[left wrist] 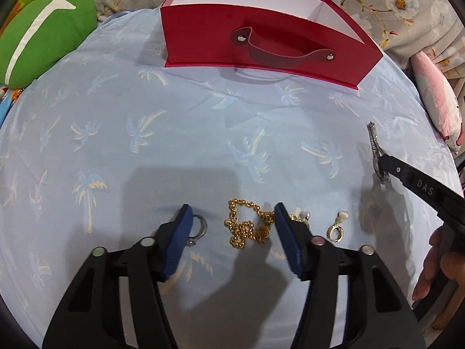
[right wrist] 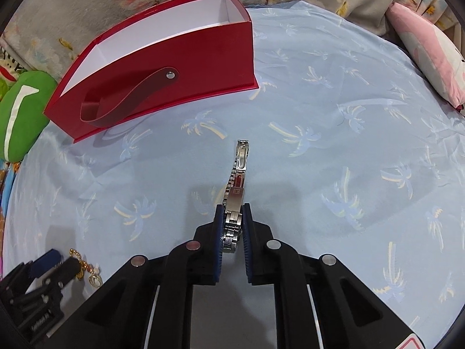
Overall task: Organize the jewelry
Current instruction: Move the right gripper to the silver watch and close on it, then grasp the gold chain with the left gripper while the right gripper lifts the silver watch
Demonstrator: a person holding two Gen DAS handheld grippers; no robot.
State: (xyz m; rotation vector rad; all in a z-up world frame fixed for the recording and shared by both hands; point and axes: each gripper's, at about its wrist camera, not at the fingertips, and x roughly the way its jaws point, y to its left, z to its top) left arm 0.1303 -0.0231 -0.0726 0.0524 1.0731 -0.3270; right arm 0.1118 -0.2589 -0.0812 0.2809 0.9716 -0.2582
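Observation:
A gold chain [left wrist: 247,226] lies bunched on the pale blue palm-print cloth [left wrist: 145,145], between the fingers of my left gripper [left wrist: 232,210]. That gripper is open; its right pad sits at the chain's edge and its left pad stands clear. A silver ring [left wrist: 200,228] rests just inside the left pad. A gold hoop earring [left wrist: 337,231] and a small pearl piece [left wrist: 302,215] lie to the right. My right gripper [right wrist: 232,212] is shut on a silver watch bracelet [right wrist: 237,195], which sticks out ahead of the pads. A red open-topped box [left wrist: 261,37] with a strap handle stands at the back.
A green cushion [left wrist: 40,35] lies at the back left and a pink plush [left wrist: 436,101] at the right edge. Floral fabric [left wrist: 392,0] lies behind the box. A hand [left wrist: 436,276] holds the right gripper. The left gripper [right wrist: 58,261] shows in the right wrist view's lower-left corner.

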